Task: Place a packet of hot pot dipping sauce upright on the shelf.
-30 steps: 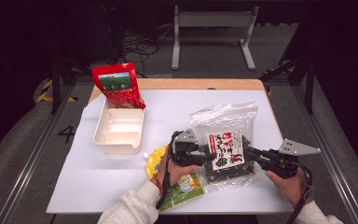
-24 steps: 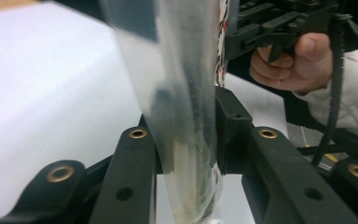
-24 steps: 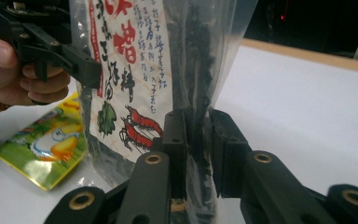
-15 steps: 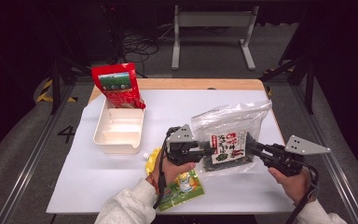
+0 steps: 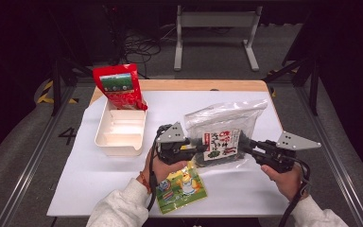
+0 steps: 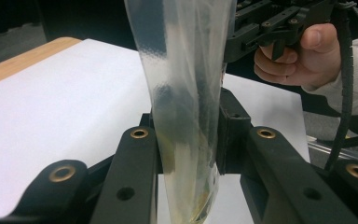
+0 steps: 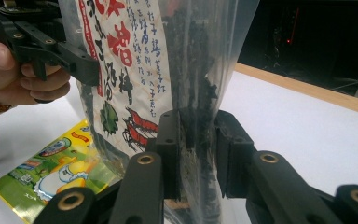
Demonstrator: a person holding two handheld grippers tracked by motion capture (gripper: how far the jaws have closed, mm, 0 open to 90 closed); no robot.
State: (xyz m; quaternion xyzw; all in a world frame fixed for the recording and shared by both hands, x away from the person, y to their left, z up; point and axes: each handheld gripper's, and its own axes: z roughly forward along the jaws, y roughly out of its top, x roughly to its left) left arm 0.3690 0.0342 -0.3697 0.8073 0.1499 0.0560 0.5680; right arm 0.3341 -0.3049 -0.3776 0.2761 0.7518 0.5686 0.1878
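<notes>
A clear plastic bag of dark dried flakes, with a white label in red characters, hangs upright above the table between both grippers. My left gripper is shut on its lower left edge; in the left gripper view my left gripper pinches the clear film of the bag edge-on. My right gripper is shut on the lower right edge; in the right gripper view my right gripper clamps the bag where the flakes sit. The left gripper shows beyond the label.
A yellow-green snack packet lies flat near the table's front edge, under the left hand. A white tray stands at the left with a red pouch leaning at its far end. White sheet covers the table.
The bag lay on the table a second ago. Both grippers have lifted it and turned it more upright; the left hand shifted left and up, the right hand drew back.
</notes>
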